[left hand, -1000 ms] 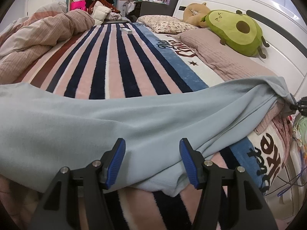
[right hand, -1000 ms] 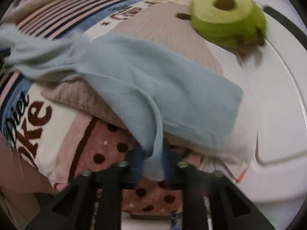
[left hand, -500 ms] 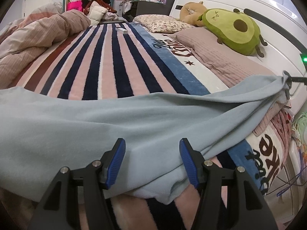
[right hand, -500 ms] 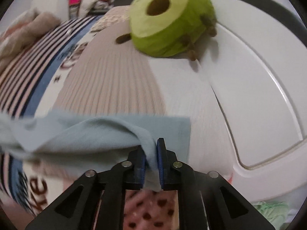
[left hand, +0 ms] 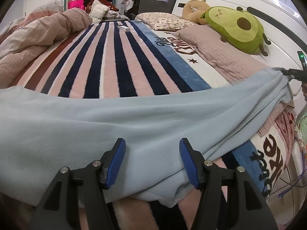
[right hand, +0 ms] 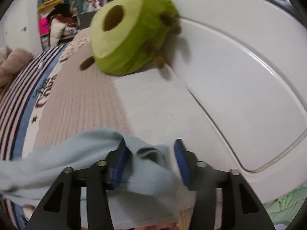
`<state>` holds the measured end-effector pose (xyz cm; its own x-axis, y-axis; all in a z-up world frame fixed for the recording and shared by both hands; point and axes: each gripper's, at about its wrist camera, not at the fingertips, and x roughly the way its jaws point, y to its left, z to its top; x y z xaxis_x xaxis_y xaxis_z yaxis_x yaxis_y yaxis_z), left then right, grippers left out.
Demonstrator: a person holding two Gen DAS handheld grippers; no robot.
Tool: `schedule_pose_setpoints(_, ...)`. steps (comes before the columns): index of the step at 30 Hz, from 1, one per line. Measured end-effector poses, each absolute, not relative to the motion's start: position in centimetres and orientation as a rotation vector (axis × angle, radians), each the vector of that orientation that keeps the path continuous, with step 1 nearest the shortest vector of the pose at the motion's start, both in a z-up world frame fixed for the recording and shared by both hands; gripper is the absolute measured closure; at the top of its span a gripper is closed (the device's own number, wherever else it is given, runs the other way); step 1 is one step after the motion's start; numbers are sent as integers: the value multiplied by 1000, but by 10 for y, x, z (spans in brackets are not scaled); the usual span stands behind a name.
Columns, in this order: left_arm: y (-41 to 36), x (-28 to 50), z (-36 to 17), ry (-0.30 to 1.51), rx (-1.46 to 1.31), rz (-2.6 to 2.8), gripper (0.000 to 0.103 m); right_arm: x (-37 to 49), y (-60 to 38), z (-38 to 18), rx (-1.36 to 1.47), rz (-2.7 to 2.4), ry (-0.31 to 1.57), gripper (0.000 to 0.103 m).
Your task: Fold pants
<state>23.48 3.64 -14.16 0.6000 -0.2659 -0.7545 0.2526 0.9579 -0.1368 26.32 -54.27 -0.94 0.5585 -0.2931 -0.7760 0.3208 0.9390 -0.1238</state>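
Across the striped blanket (left hand: 115, 61) the light-blue pants (left hand: 134, 122) lie soft, limp and light, both left gripper (left hand: 151, 161) and right gripper (right hand: 151, 161) spread apart over cloth, gripping nothing; best hold looks like bunched hem or waistband edge.

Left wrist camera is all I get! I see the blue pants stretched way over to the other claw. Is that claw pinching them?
Observer: No. The right wrist view shows the right claw open, with the pants lying loose inside it.
Operator: What is that claw looking at?
Observer: The avocado plush is straight ahead of it, against the white headboard.
Operator: Is that end of the pants on the stripy blanket?
Observer: No, that end lies on the ribbed pink pillow.
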Motion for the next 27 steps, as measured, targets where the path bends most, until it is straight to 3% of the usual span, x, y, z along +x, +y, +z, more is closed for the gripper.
schedule_pose_setpoints(8, 38, 234, -140, 873, -28, -295, 49, 208, -520, 23, 130, -242, 763, 58)
schedule_pose_setpoints(14, 38, 228, -139, 868, -50, -313, 49, 193, -489, -17, 305, -69, 878, 57)
schedule_pose_setpoints(18, 34, 228, -143, 885, -38, -328, 49, 206, -479, -42, 246, -132, 854, 41)
schedule_pose_setpoints(21, 29, 227, -147, 899, -20, -351, 44, 213, -478, -49, 249, -151, 773, 41)
schedule_pose_setpoints(23, 25, 226, -149, 902, -13, -368, 43, 217, -476, -48, 210, -171, 718, 60)
schedule_pose_setpoints(24, 23, 225, -150, 907, -11, -376, 43, 218, -474, -46, 166, -193, 693, 94)
schedule_pose_setpoints(25, 22, 224, -150, 908, -10, -381, 43, 220, -472, -46, 128, -222, 688, 100)
schedule_pose_setpoints(27, 21, 222, -149, 907, -4, -394, 43, 215, -473, -41, 92, -267, 651, 101)
